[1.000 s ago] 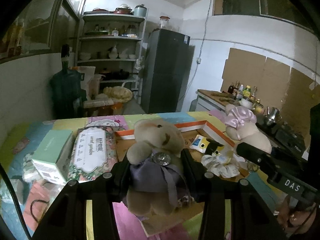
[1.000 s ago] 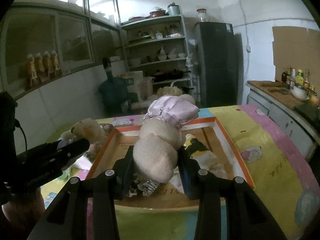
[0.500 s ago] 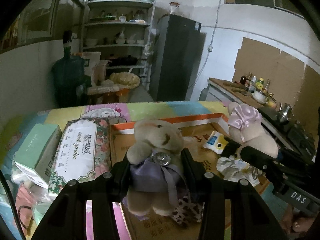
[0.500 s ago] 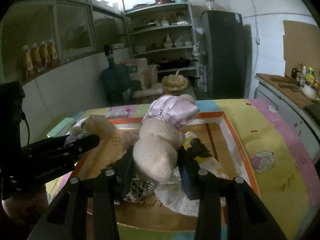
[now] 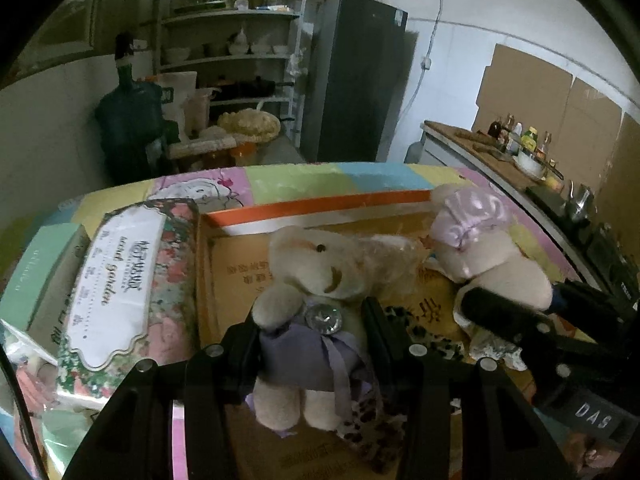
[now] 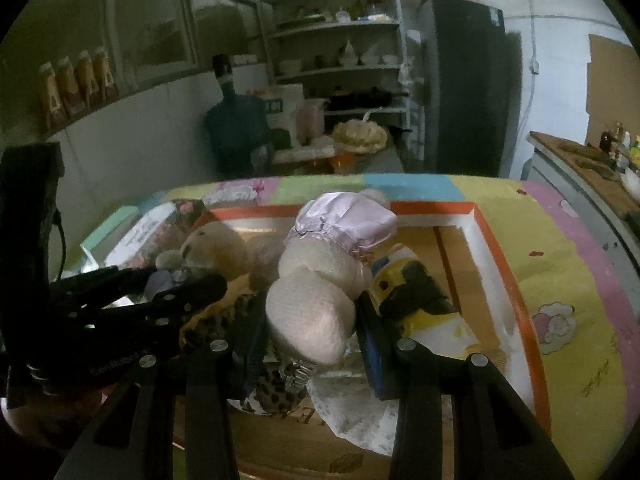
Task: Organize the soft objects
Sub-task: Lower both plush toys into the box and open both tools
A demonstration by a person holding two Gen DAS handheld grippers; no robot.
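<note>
My left hand-held gripper [image 5: 312,332] clamps the cream plush bear in purple dress [image 5: 308,320]; my right hand-held gripper [image 6: 312,320], at 3 o'clock, clamps the cream plush toy in pink satin bonnet [image 6: 320,280], both above the orange-rimmed cardboard box [image 6: 500,264].

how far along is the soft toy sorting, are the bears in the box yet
Done: a leopard-print cloth and a yellow pouch already lie in the orange-rimmed box. In hand: left gripper grips the purple-dressed bear, right gripper grips the pink-capped bear. Left: releasing both.

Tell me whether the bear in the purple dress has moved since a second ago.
Yes. Clamped in the left gripper, the purple-dressed bear has travelled forward and down over the orange-rimmed box, whose far rim now sits much closer behind its head.
</note>
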